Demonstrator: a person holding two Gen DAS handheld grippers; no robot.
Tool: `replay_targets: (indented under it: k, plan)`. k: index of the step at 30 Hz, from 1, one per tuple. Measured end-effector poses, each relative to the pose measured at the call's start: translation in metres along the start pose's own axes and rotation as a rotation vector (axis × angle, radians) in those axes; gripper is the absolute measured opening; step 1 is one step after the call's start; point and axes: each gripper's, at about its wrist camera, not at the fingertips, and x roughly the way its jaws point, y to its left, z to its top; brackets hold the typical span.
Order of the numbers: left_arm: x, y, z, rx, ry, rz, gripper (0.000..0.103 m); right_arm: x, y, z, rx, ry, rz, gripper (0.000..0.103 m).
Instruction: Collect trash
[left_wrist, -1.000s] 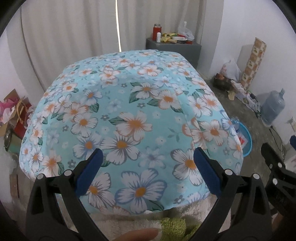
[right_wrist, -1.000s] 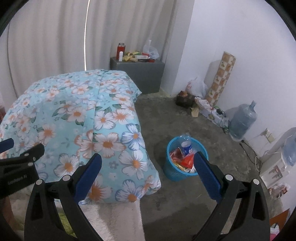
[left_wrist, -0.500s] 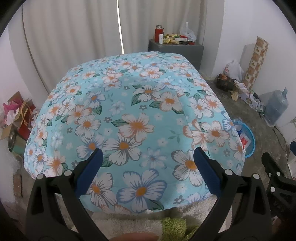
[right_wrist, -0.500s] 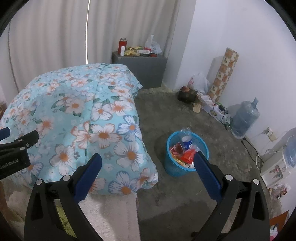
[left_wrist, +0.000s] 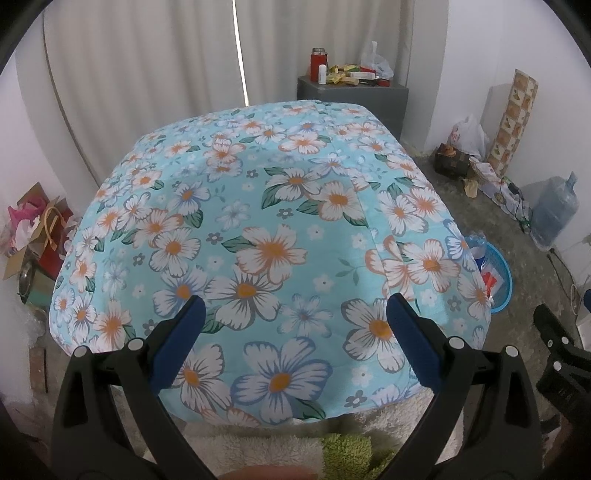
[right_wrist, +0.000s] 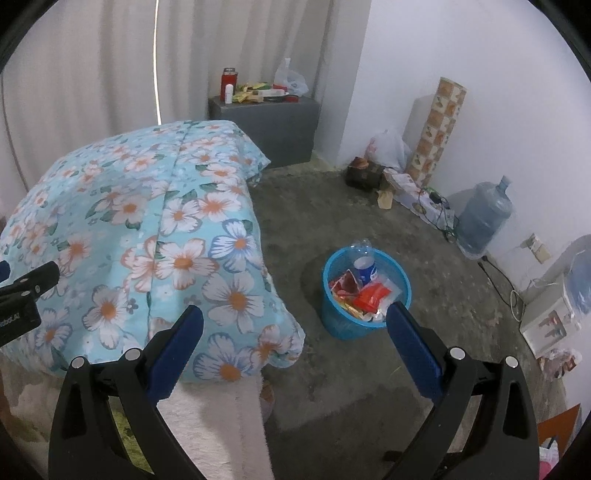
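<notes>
The left gripper (left_wrist: 293, 314) is held out level, its blue-padded fingers (left_wrist: 180, 338) spread wide with nothing between them. The right gripper (right_wrist: 293, 314) sits alongside it, just as wide and just as empty. A pinkish sliver at the bottom edge of the left view is probably a fingertip (left_wrist: 273, 473).

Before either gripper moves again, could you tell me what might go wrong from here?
1. The blue trash basket looks heaped; the plastic bottle and wrappers reach its rim, so adding more could spill some.
2. Cables trail across the floor beside the water jug; a step there might snag them.
3. Both the left gripper and the right gripper are open and empty, and the floral bedcover shows no trash.
</notes>
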Motion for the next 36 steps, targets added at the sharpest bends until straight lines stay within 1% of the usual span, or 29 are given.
replay_targets:
  k: [8,15,29,36]
  plan:
    - [0.005,0.0,0.001,0.011,0.019,-0.001,0.094,0.0,-0.013,0.001,0.035,0.002,-0.027,0.096]
    - [0.004,-0.001,0.001,0.021,0.017,-0.005,0.094,-0.001,-0.014,0.0,0.033,-0.001,-0.032,0.096]
    - [0.001,-0.012,-0.001,0.074,0.02,-0.028,0.094,-0.004,-0.019,0.003,0.044,-0.007,-0.049,0.096]
    - [-0.001,-0.015,-0.002,0.081,0.015,-0.032,0.094,-0.005,-0.019,0.003,0.042,-0.011,-0.054,0.096]
